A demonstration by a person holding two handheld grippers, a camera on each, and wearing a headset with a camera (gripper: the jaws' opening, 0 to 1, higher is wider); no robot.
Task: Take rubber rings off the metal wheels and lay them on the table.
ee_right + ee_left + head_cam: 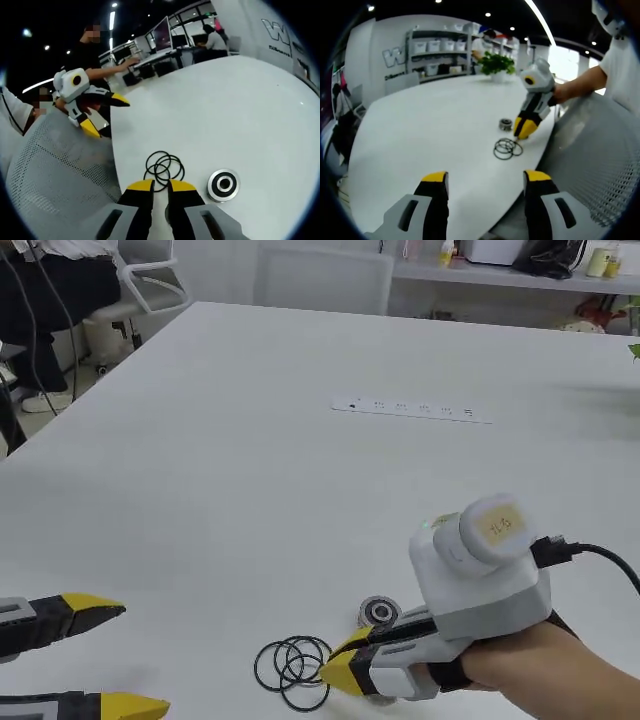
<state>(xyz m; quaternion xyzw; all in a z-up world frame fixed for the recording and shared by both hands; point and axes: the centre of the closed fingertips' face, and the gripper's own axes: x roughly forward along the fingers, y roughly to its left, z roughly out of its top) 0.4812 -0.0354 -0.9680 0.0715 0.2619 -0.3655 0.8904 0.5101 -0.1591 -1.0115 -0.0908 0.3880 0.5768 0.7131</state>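
rings [293, 665]: loose overlapping pile on table [250, 490], bottom centre of head view | wheel [379, 612]: flat, just right of pile | right gripper [336, 668]: jaws almost together, empty, tips at pile | left gripper [140, 658]: spread wide, empty, lower left

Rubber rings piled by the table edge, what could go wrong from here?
1. The rubber rings lie overlapped near the edge of the table. A nudge from the right gripper, whose tips are close to them, could sweep some off.
2. Because the rings are tangled, lifting one might drag the others along.
3. The metal wheel lies loose beside the rings, so a bump might slide it.
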